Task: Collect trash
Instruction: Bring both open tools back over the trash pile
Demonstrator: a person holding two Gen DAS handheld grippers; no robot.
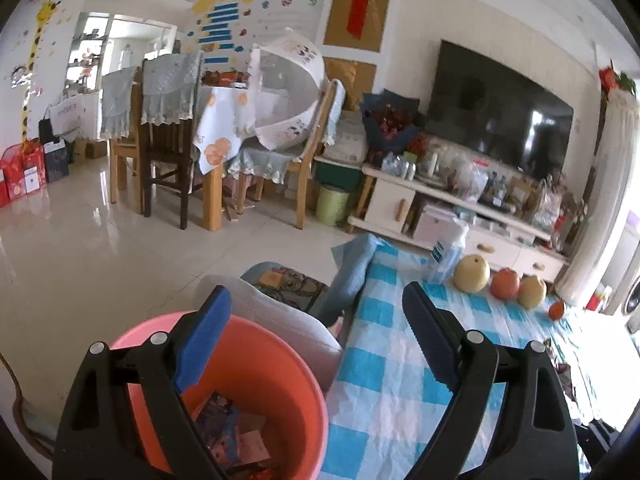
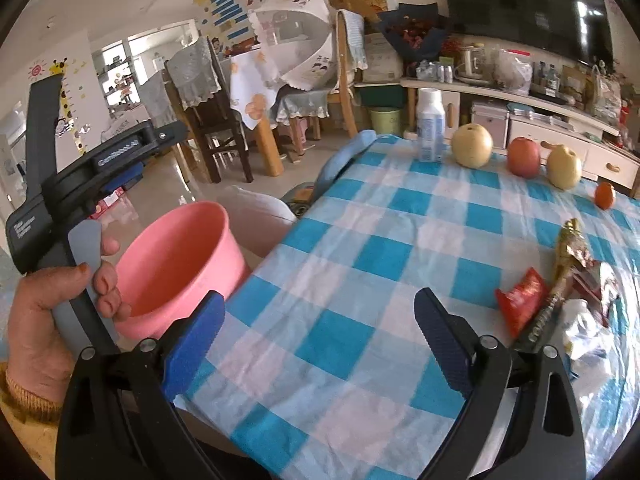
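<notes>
Left gripper spread, empty, over pink bucket rim; wrappers inside. Bucket beside checked table. Right gripper spread, empty, above cloth. Trash pile at table's right; fruit behind.

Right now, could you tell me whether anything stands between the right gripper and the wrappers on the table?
Nothing visible does: the right gripper is open over bare checked cloth, and the wrappers lie just to its right.
</notes>
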